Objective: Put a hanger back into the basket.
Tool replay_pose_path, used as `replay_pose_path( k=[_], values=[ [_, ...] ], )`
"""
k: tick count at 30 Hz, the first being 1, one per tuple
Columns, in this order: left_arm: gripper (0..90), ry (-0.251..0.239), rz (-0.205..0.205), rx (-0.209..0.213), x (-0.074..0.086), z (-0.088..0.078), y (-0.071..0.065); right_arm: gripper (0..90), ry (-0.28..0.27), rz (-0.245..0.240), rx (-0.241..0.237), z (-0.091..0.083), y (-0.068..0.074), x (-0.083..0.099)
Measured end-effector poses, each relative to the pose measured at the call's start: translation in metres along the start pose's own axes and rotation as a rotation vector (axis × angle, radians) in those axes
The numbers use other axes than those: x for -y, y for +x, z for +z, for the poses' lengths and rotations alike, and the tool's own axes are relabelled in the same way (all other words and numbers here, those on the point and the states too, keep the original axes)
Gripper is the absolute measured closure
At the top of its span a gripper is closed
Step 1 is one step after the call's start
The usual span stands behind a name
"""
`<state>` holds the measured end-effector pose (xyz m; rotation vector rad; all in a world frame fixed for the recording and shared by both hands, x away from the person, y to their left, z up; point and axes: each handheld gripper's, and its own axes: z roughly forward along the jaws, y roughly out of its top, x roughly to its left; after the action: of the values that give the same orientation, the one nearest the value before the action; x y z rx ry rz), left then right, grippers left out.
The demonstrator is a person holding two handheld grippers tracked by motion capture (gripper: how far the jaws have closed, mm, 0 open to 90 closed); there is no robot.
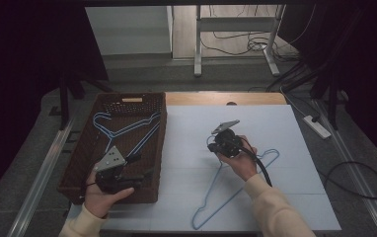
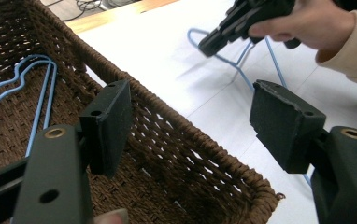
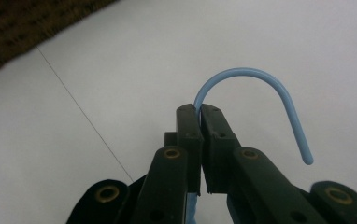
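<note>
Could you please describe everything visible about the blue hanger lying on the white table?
The blue hanger is thin wire, seemingly coated, with a triangular body and a curved hook. It lies on the white table, right of the wicker basket. The right gripper is shut on its neck just below the hook.

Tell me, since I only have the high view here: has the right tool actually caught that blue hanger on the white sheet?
Observer: Yes. In the right gripper view the right tool is shut on the blue wire hanger, pinching the wire just below its hook.
Operator: And the left tool, is it holding anything?
Observer: No. The left gripper view shows the left tool open, its jaws wide apart above the near corner of the wicker basket, with nothing between them.
Operator: Is the hook free of the sheet?
Observer: The hook curves out past the jaw tips with its end free; whether it touches the sheet I cannot tell.
</note>
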<state>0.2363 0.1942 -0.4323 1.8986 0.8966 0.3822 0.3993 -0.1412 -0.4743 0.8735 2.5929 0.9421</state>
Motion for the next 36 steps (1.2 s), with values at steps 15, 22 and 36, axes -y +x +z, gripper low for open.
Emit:
replay_pose_path(
  k=[15, 22, 36],
  values=[
    [30.8, 0.02, 0.033, 0.049, -0.014, 0.015, -0.017, 87.9, -0.199, 0.055, -0.026, -0.051, -0.006, 0.008],
    [30.5, 0.041, 0.053, 0.079, -0.022, 0.027, -0.026, 87.9, -0.254, 0.05, -0.04, -0.066, -0.005, 0.009],
    [30.4, 0.091, 0.073, 0.114, -0.042, 0.052, -0.037, 88.0, -0.324, 0.062, -0.074, -0.085, -0.006, 0.008]
  ],
)
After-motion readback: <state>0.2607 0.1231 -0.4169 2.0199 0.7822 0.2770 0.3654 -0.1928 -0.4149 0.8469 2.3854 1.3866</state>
